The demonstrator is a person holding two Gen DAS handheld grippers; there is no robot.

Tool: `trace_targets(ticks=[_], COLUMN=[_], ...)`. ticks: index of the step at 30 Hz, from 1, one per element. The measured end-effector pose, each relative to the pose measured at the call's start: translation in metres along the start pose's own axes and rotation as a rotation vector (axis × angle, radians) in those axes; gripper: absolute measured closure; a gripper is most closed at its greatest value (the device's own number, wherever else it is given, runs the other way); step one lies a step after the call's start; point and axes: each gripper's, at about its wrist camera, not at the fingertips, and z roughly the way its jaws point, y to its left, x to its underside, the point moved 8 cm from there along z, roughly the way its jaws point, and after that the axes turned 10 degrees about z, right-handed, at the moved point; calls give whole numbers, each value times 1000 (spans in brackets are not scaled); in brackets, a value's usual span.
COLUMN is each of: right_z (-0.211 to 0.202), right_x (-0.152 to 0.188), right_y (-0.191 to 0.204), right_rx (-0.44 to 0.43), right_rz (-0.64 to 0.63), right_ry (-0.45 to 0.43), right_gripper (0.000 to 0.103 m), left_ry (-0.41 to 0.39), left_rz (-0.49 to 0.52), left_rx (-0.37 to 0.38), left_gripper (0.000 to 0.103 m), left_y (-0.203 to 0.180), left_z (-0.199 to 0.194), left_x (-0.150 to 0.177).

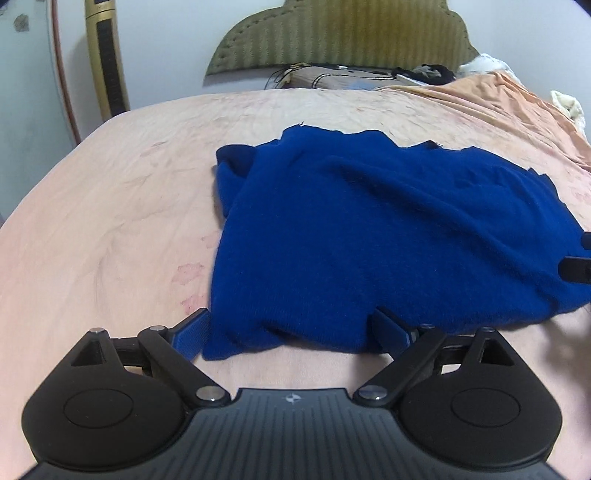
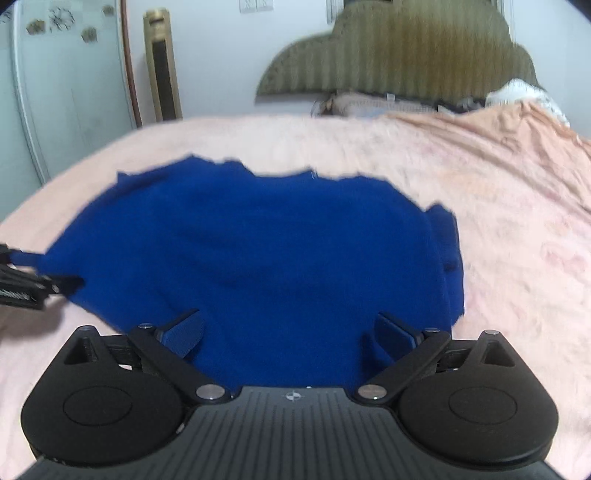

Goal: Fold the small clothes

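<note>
The bed (image 1: 110, 206) fills both views — a broad, soft surface under a pale peach sheet with faint pink blotches and fine creases, giving a flat place for folding. At 12 o'clock stands the headboard (image 1: 343, 33), olive, ribbed and scalloped in outline, with a pillow (image 1: 325, 79) and a dark tangle of small items just below it. At 10 o'clock a tall gold tower fan (image 1: 105, 59) stands upright against the wall.

The blue sweater (image 1: 388, 221) lies on the sheet at the centre of both views, a deep cobalt knit with a fuzzy nap and ragged, wavy edges. It looks already doubled over: a thicker layered ridge runs along its left side in the left wrist view, and a ribbed band hangs at 3 o'clock in the right wrist view. It is probably laid with its near hem toward the person so both corners can be taken at once.

The left gripper (image 1: 295, 328) sits at 6 o'clock, its jaws spread wide on either side of the near hem, one finger (image 1: 192, 332) on bare sheet. The right gripper (image 2: 291, 336) is likewise spread wide, low over the knit — nothing pinched. Each appears at the edge of the other's view, so they flank the garment, seemingly poised to take the near edge.
</note>
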Motion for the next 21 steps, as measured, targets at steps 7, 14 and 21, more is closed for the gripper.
trace_targets(ticks=[7, 14, 21], right_z=[10, 10, 9], right_x=[25, 26, 25], right_y=[9, 7, 7], right_rx=[26, 22, 26], right_rz=[-29, -18, -12], right_ry=[34, 34, 36], right_gripper=[0, 0, 0], left_ry=[-27, -41, -36], left_rz=[-14, -22, -23], left_rx=[-23, -34, -15], left_gripper=[7, 6, 6], left_y=[-4, -5, -2], left_z=[-4, -5, -11], left_x=[7, 8, 7])
